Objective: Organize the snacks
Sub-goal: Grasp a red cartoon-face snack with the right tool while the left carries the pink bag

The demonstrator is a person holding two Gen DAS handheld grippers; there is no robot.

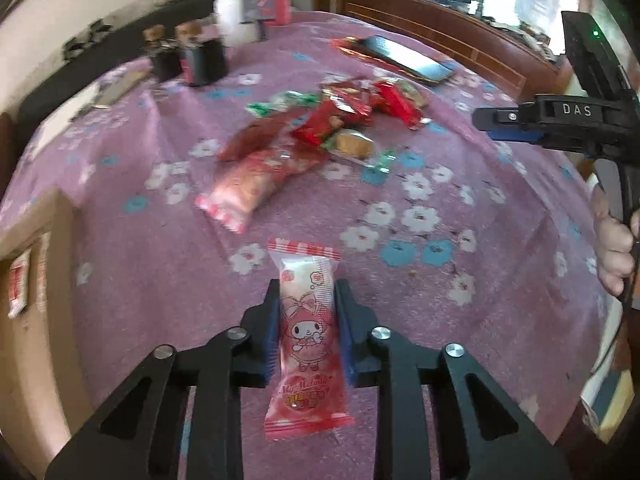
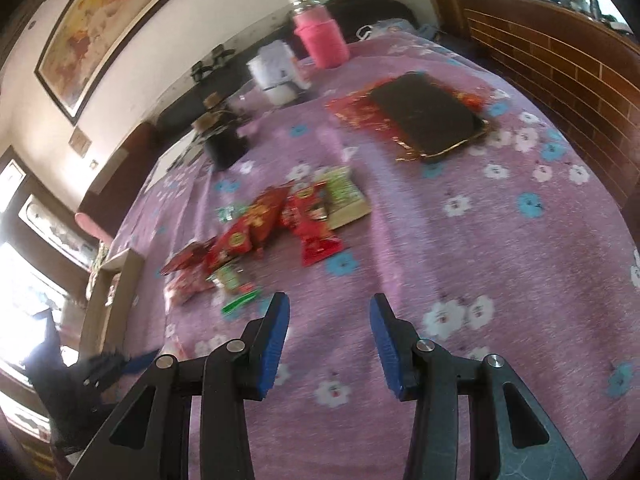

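Observation:
My left gripper (image 1: 307, 292) is shut on a pink My Melody snack packet (image 1: 306, 336), held upright above the purple flowered tablecloth (image 1: 440, 300). A pile of snack packets (image 1: 328, 120) lies further out on the cloth; a second pink packet (image 1: 248, 188) lies at its near end. My right gripper (image 2: 329, 304) is open and empty above the cloth, with the same pile (image 2: 272, 232) ahead and to its left. The right gripper also shows at the right edge of the left wrist view (image 1: 484, 118).
A cardboard box (image 1: 32, 280) stands at the table's left edge; it also shows in the right wrist view (image 2: 116, 280). A phone (image 1: 408, 58) on a red envelope, two dark bottles (image 1: 188, 56), a white container (image 2: 276, 72) and a pink bottle (image 2: 320, 36) stand at the back. A wooden bench (image 2: 560, 60) runs along the right.

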